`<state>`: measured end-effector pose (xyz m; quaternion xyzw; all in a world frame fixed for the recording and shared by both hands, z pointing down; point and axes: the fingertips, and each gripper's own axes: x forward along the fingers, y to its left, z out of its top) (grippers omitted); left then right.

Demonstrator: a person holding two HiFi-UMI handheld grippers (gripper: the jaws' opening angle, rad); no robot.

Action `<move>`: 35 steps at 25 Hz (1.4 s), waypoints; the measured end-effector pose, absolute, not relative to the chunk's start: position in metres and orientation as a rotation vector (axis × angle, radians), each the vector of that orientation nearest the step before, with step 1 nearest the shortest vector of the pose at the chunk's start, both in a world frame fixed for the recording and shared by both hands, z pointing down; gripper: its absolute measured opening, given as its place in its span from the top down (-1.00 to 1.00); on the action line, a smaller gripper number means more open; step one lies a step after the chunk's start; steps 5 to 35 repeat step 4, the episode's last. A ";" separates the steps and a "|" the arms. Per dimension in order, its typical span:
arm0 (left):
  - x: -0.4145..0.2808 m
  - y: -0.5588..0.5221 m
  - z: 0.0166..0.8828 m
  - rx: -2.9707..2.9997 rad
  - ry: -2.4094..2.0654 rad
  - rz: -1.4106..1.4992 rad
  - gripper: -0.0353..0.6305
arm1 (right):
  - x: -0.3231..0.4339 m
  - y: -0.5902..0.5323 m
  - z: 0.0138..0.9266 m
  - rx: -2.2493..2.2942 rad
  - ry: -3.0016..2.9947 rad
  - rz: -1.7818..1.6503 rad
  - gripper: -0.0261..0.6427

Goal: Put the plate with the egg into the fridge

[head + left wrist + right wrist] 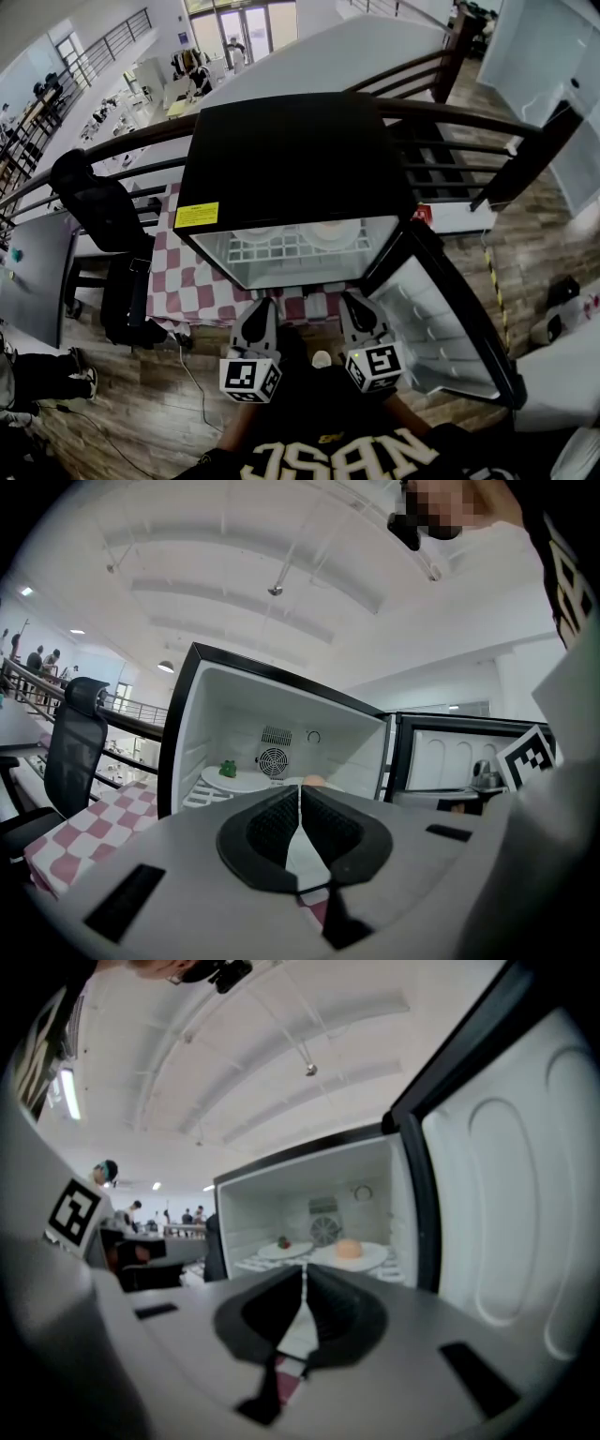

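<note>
Fridge (291,159): stands on a red-and-white checked cloth (192,281); its door (441,323) is swung open toward 4 o'clock in the head view.
Plate with the egg (361,1260): on the wire shelf inside the fridge, in the right half; the egg (348,1249) sits on it.
Second plate (281,1252): just beside the egg plate at its 9 o'clock, carrying a small green-and-red item.
Left gripper (265,302): jaws closed together with nothing between them. It is outside the fridge, in front of the opening. In the head view the egg plate lies at about its 1 o'clock, not touching.
Right gripper (354,298): jaws pressed together and empty, beside the left one. In the head view the egg plate lies at about its 12 o'clock, inside the fridge and apart from the jaws.
</note>
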<state>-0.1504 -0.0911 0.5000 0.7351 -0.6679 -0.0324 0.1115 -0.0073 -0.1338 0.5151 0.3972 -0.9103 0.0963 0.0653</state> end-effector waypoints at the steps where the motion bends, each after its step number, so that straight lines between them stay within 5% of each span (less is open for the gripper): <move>1: -0.151 -0.090 0.501 2.154 -1.960 -0.089 0.80 | -0.008 -0.134 0.516 1.199 -2.749 0.294 0.83; 35: -0.151 -0.088 0.505 2.139 -1.959 -0.071 0.80 | -0.008 -0.133 0.520 1.207 -2.762 0.313 0.83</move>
